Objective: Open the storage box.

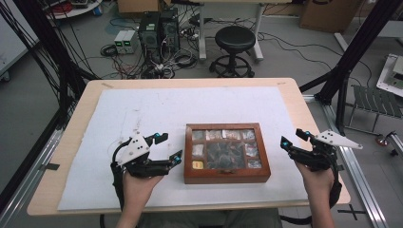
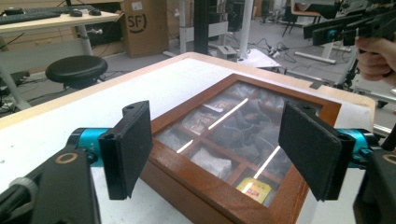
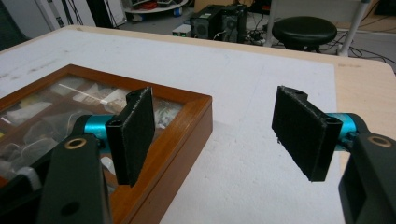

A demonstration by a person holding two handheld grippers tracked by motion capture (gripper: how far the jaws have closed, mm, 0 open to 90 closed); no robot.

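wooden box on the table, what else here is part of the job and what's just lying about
In the job:
wooden box, lid shut
left hand-held gripper, open
right hand-held gripper, open

Lying about:
black stool
computer towers
cardboard box

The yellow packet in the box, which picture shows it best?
The left gripper view: the yellow packet lies close and large under the glass lid of the box. The high view shows it as a tiny yellow patch in the box's near left compartment. In the right gripper view I cannot pick it out.

Wooden box (image 3: 154, 140) near corner cut off; packets blurred.
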